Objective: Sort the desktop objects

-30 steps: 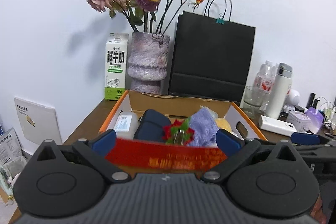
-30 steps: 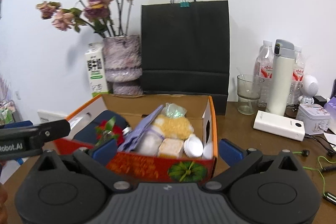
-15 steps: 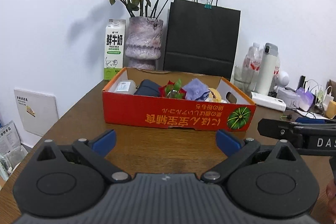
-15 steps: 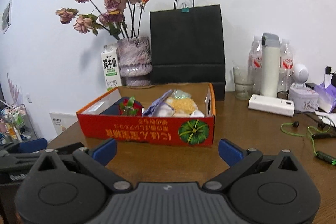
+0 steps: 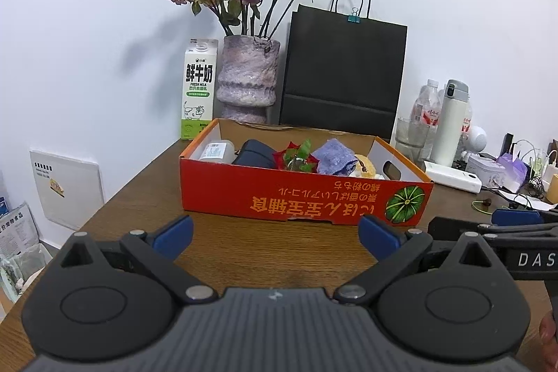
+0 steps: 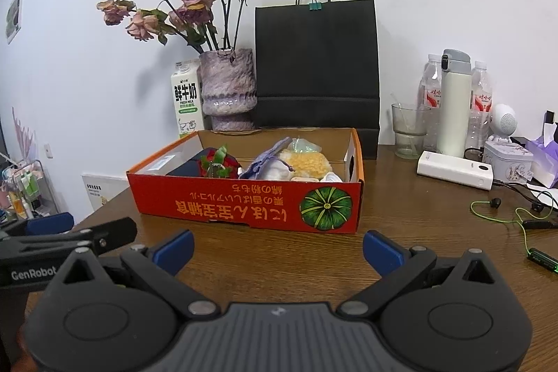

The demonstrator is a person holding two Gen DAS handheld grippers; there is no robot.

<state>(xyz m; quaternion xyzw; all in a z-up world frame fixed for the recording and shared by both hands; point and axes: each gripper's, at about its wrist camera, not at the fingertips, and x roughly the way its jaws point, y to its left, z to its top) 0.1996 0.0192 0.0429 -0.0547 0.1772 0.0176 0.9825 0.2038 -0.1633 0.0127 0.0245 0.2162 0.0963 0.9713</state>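
The red cardboard box [image 5: 303, 197] sits at about 12 o'clock from both cameras, on the wooden tabletop [image 6: 418, 243], already packed: one red flower piece [image 6: 218, 164], one purple pouch [image 6: 268, 161], one dark blue case [image 5: 253, 154], one clear labelled bottle [image 5: 214, 150], one yellow fluffy item [image 6: 308, 162], with a few pale things at its right end that I cannot count. The left hand-held gripper [image 5: 275, 234] and the right hand-held gripper [image 6: 277, 248] both hang spread and empty, just short of the box's front wall. Loose items lie at 2 to 3 o'clock of the right view: one white power bank [image 6: 455, 169], one small tin [image 6: 507, 159], one green earphone cable [image 6: 502, 215]. I judge the cable the main risk; it could snag a finger and drag neighbours. Behind stand one glass [image 6: 408, 131], one white flask [image 6: 453, 103] and two water bottles [image 6: 432, 82], easy to topple on a careless reach.
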